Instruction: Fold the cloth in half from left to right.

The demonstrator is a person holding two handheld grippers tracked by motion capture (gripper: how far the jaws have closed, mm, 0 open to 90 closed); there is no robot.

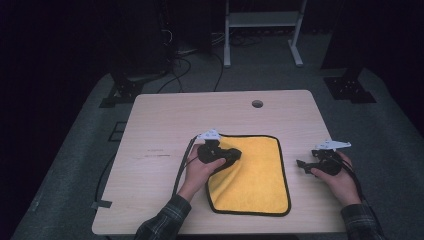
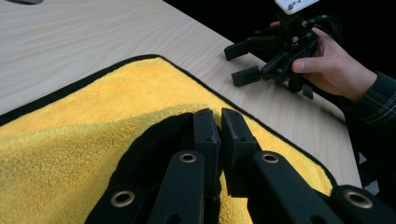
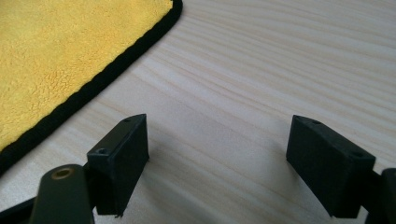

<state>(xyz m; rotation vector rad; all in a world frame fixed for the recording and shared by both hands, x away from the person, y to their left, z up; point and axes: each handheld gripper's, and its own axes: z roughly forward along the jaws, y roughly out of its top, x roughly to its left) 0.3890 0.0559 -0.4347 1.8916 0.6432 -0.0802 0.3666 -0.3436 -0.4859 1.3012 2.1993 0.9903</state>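
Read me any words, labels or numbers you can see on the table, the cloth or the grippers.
None can be read.
Table: a faint dark mark left of the yellow cloth, too small and blurred to read.
Cloth: no label showing.
Left gripper and right gripper: no lettering showing.

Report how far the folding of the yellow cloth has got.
Done: the left claw has pinched the yellow cloth at its left edge and lifted that edge over. In hand: the fold is partial; most of the cloth lies flat. Left: finishing the fold; the right claw waits open over bare table.
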